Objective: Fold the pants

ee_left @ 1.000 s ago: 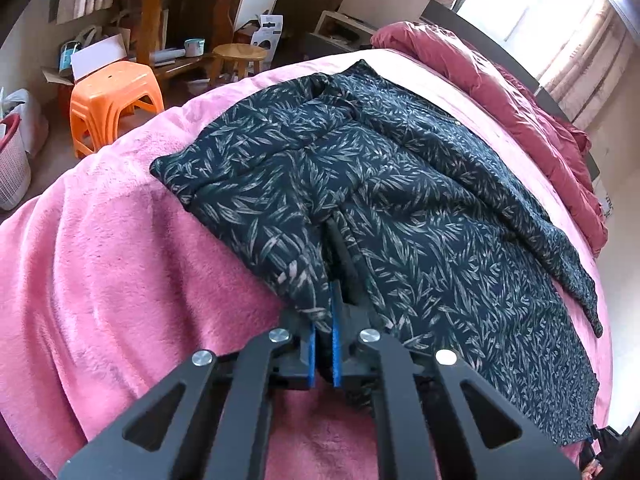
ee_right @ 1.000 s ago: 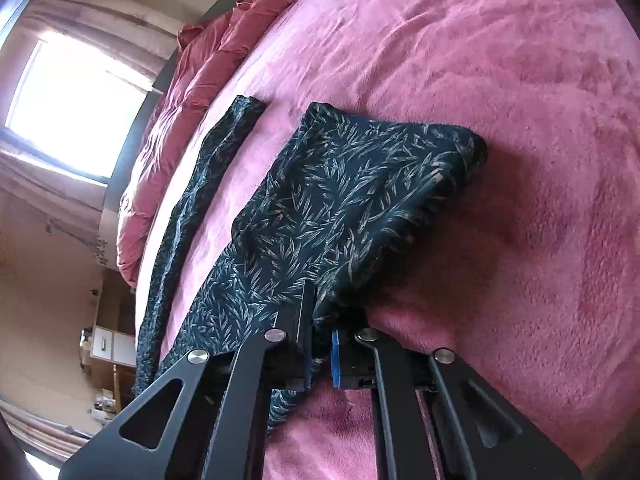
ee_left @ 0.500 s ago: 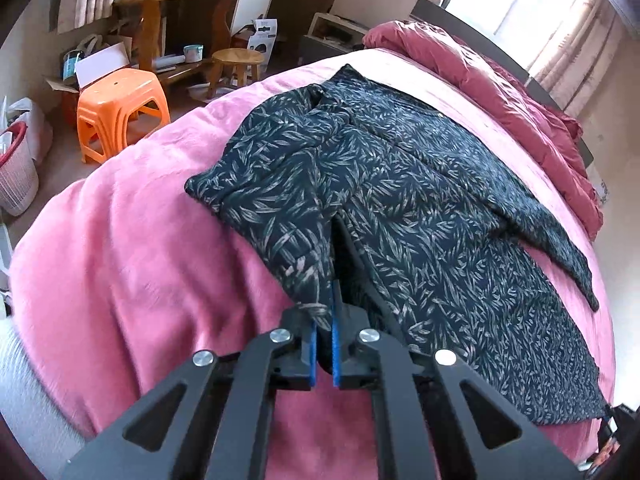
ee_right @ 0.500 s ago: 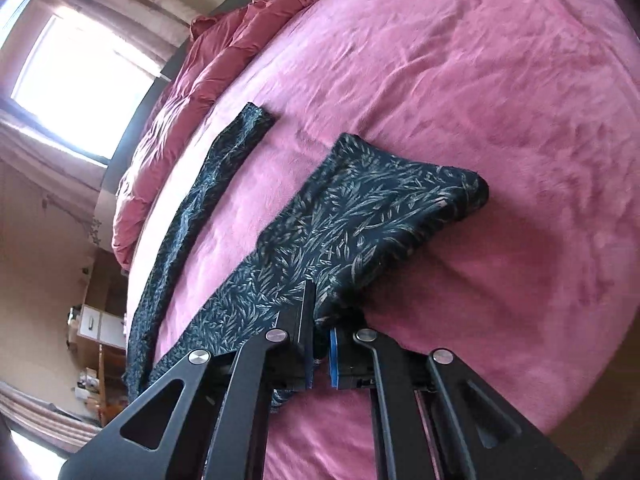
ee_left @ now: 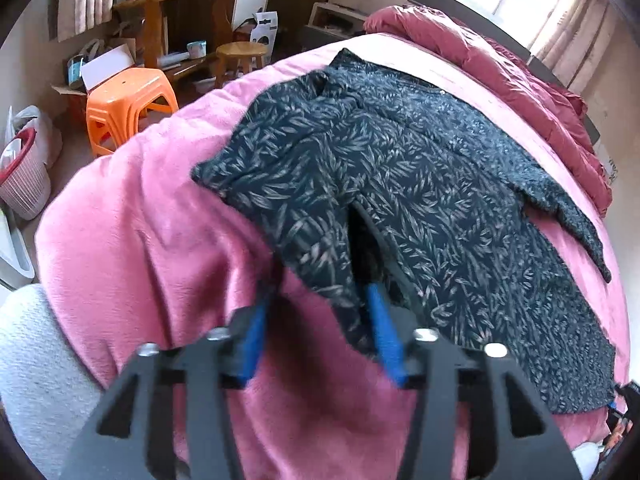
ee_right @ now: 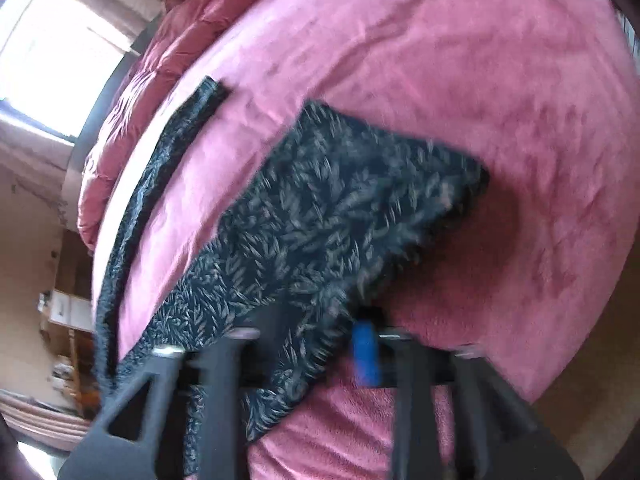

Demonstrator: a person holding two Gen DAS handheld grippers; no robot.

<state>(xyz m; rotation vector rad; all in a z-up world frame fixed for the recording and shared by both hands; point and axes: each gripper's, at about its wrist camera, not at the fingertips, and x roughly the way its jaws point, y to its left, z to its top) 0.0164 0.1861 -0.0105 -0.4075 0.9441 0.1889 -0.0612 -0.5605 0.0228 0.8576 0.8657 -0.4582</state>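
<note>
- While both jaws are opening, the pants [ee_left: 400, 184] lie spread on the pink bed [ee_left: 152, 216].
- Left gripper [ee_left: 320, 320]: pads apart, a fabric corner hanging loose between them.
- Right gripper [ee_right: 304, 344]: spread, a cuff draped between, unpinched.
- Basket [ee_left: 24, 184] on the floor; contents unclear.

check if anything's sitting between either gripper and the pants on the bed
Nothing visible stands between them. The pants lie spread on the pink blanket, and their near edge already hangs between the pads of the left gripper and the right gripper. Both sets of jaws are opening, letting the cloth go.
</note>
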